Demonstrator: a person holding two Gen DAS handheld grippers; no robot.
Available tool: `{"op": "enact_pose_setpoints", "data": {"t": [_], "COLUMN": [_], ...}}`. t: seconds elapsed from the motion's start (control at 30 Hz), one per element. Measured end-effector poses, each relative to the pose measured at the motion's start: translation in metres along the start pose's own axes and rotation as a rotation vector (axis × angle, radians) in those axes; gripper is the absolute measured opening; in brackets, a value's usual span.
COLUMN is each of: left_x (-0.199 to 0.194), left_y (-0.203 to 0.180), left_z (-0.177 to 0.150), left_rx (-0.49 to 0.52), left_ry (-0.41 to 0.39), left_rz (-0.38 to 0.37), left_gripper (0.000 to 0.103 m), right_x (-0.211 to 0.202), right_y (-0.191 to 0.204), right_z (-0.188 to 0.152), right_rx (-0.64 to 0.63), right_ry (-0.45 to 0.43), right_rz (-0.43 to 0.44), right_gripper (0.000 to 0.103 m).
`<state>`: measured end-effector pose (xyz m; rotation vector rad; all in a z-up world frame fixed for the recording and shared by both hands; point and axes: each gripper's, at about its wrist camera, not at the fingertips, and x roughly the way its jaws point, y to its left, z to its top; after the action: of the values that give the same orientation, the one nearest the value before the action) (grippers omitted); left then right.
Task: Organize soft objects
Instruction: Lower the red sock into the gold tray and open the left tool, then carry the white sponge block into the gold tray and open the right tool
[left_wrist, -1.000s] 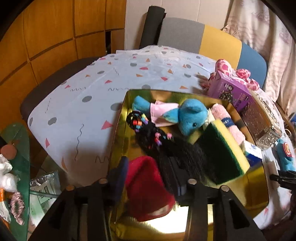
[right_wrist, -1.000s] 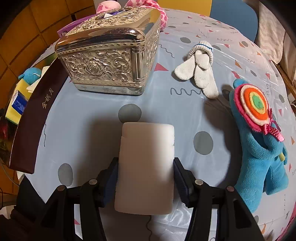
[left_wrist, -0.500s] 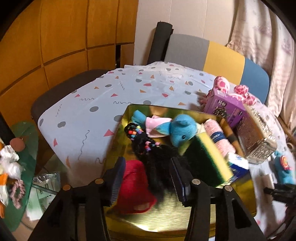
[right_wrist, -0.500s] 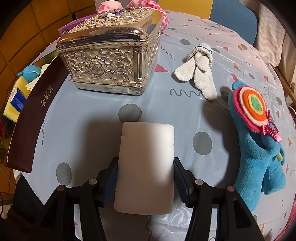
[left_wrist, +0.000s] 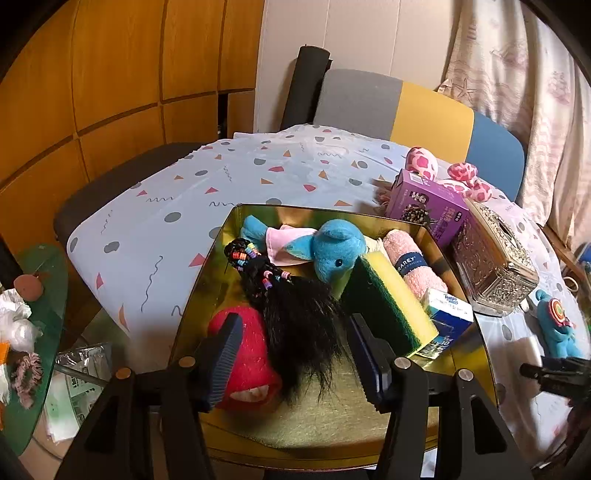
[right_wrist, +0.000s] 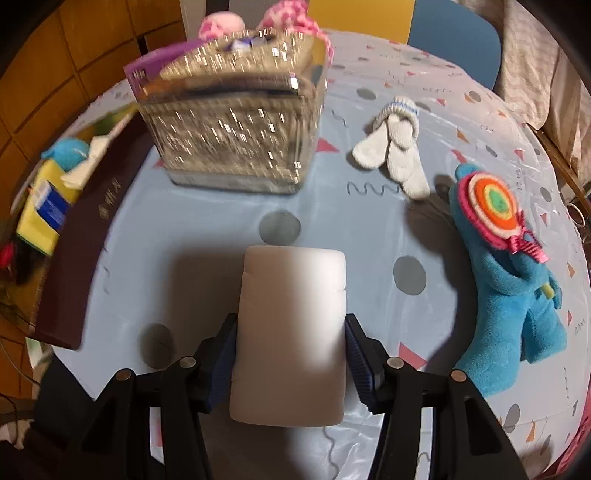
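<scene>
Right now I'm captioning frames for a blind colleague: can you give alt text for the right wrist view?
The right gripper clamps a white foam block above a patterned tablecloth. Beyond lie white socks, a blue plush toy and a blurred silver box.

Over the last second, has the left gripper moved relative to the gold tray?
Yes. The left gripper has pulled back and up from the gold tray, leaving the red plush inside.

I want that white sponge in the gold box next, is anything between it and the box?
Yes. The white sponge, held in the right claw, has the box's raised dark side wall to clear. The silver tissue box stands beside that path.
</scene>
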<state>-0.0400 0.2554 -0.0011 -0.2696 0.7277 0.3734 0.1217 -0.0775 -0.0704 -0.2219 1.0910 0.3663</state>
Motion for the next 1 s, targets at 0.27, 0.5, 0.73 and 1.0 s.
{"op": "enact_pose_setpoints", "data": {"t": [0.27,0.5,0.73,1.0], "left_x": [-0.001,-0.004,-0.008,-0.013], "left_y": [0.004,0.013,0.034,0.081], "left_z": [0.0,0.0,0.004,0.01], "left_rx": [-0.015,-0.032,-0.081,-0.185], "left_ry": [-0.009,-0.014,-0.027,-0.051], "left_rz": [-0.013,-0.008,0.024,0.11], "left_gripper": [0.059,0.059,0.059,0.059], "right_x": [-0.069,-0.095,-0.085,-0.053], "right_y": [0.043,0.115,0.181,0.244], "right_z": [0.023,0.04,0.042,0.05], "right_rx": [-0.046,-0.19,-0.303,-0.411], "right_ry": [-0.161,-0.224,-0.178,-0.12], "right_rz": [0.159,0.311,0.423,0.473], "right_gripper": [0.055,0.055,0.055,0.056]}}
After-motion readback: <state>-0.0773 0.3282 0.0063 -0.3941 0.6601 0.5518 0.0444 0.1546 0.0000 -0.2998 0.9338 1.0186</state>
